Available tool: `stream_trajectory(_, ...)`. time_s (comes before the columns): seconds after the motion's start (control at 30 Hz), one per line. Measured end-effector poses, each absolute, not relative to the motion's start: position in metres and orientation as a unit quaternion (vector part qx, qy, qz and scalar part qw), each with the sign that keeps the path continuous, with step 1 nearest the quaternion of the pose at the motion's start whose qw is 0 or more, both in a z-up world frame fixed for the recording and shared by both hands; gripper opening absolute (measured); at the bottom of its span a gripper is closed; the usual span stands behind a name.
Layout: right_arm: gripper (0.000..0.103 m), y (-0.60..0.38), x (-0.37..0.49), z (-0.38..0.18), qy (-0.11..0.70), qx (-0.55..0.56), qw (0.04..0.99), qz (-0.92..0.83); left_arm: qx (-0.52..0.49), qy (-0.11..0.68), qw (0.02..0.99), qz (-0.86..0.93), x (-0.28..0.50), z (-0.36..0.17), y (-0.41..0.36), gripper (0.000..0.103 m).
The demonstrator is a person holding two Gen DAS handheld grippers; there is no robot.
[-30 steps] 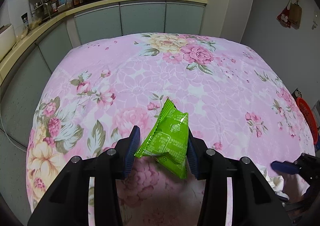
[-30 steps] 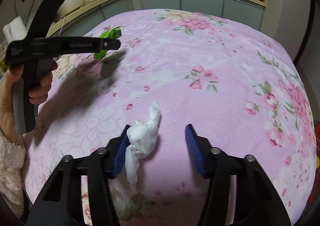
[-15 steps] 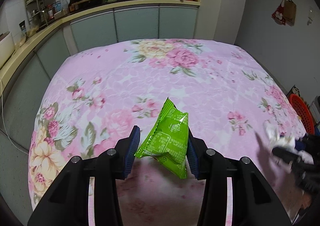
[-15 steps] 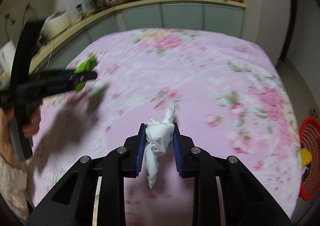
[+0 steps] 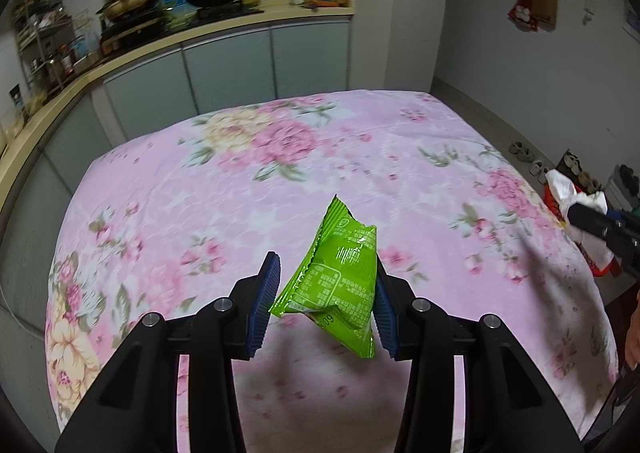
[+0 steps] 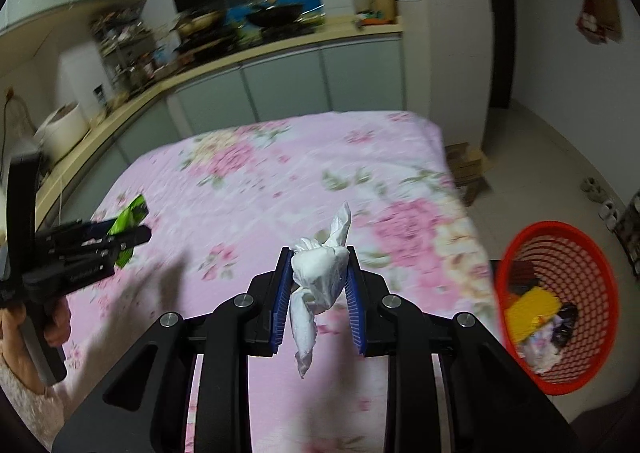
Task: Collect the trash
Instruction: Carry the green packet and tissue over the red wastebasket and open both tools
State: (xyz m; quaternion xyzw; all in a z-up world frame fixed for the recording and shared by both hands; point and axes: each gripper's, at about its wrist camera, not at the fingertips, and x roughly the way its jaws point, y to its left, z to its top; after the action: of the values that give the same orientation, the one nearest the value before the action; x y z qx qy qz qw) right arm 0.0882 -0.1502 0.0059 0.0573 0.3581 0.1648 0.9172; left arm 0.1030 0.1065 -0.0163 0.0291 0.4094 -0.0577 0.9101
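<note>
My left gripper point(image 5: 326, 277) is shut on a green snack wrapper point(image 5: 340, 285), held up above the pink floral tablecloth point(image 5: 240, 189). My right gripper point(image 6: 318, 265) is shut on a crumpled white tissue point(image 6: 318, 277), whose tail hangs below the pads. A red mesh basket point(image 6: 580, 249) stands on the floor off the table's right edge and holds several bits of trash. In the right wrist view the left gripper point(image 6: 132, 231) shows at far left with the green wrapper point(image 6: 130, 215). In the left wrist view the right gripper point(image 5: 576, 211) and the tissue point(image 5: 568, 189) appear at far right.
A kitchen counter point(image 5: 224, 25) with pans and cabinets runs behind and left of the table. Shoes point(image 5: 532, 159) line the floor by the right wall. A cardboard box point(image 6: 464, 161) sits on the floor past the table's far right corner. A hand point(image 6: 56, 321) grips the left tool.
The right jaws closed on the tissue and lifted it off the cloth, swinging right until the red basket came into view. The left gripper rose and drew back with the wrapper.
</note>
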Motion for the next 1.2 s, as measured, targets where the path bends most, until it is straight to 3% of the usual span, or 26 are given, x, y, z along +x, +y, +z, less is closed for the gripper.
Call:
stream_trajectory(0.67, 0.025, -0.287, 0.086, 0.028, 0.314, 0.135, 0.939, 0.029, 0.08, 0.398, 0.896, -0.18, 0.14, 0.003, -0.042, 0.042)
stream_trajectory(1.2, 0.025, -0.38, 0.086, -0.014, 0.349, 0.246, 0.903, -0.05, 0.144, 0.435, 0.833, -0.31, 0.171, -0.028, -0.217, 0.042)
